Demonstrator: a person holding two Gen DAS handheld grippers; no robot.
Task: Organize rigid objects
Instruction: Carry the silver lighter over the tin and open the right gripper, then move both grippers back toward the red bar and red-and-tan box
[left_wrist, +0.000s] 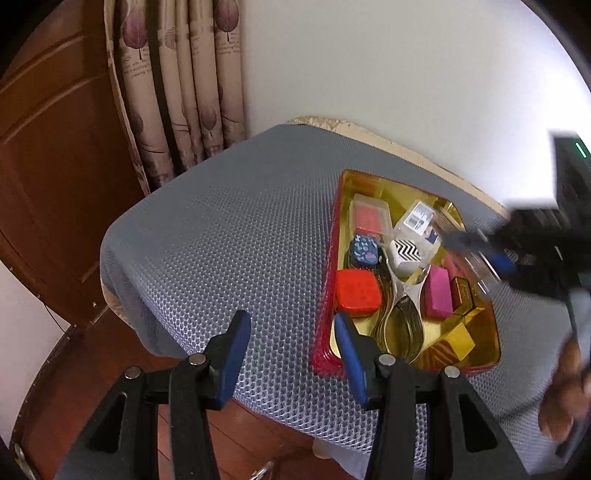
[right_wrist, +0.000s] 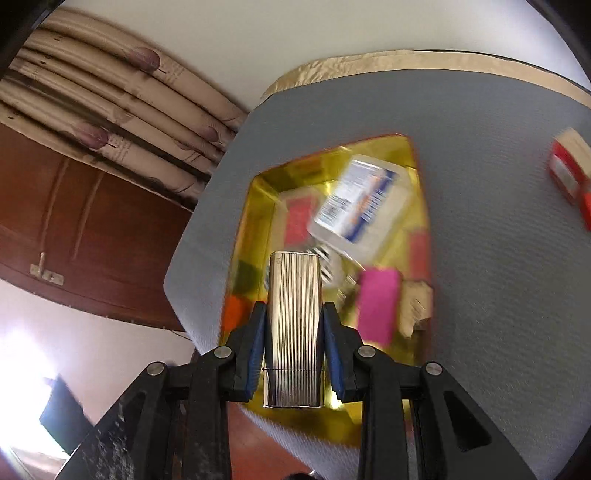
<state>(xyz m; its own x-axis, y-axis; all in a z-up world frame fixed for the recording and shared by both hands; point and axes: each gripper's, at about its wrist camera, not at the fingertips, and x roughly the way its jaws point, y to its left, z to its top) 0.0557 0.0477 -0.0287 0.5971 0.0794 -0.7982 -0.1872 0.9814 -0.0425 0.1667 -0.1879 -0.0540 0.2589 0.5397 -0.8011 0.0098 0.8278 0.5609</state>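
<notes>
A red-rimmed tray (left_wrist: 330, 258) with a gold inside (right_wrist: 258, 199) lies on the grey mat. It holds a red tin (left_wrist: 357, 293), a blue patterned case (left_wrist: 364, 251), a clear labelled box (left_wrist: 417, 221) (right_wrist: 364, 206), a pink block (left_wrist: 437, 293) (right_wrist: 378, 306) and gold blocks (left_wrist: 458, 339). My right gripper (right_wrist: 294, 321) is shut on a ribbed silver metal case (right_wrist: 293, 314) and hangs over the tray's near part. In the left wrist view it shows blurred at the right (left_wrist: 480, 254). My left gripper (left_wrist: 291, 332) stands open at the tray's near left corner, nothing between its fingers.
The grey dimpled mat (left_wrist: 229, 240) covers a table beside a white wall, a curtain (left_wrist: 177, 92) and a wooden door (left_wrist: 55, 166). A red and tan box (right_wrist: 570, 173) lies on the mat to the tray's right. A person's hand (left_wrist: 565, 398) is at the right edge.
</notes>
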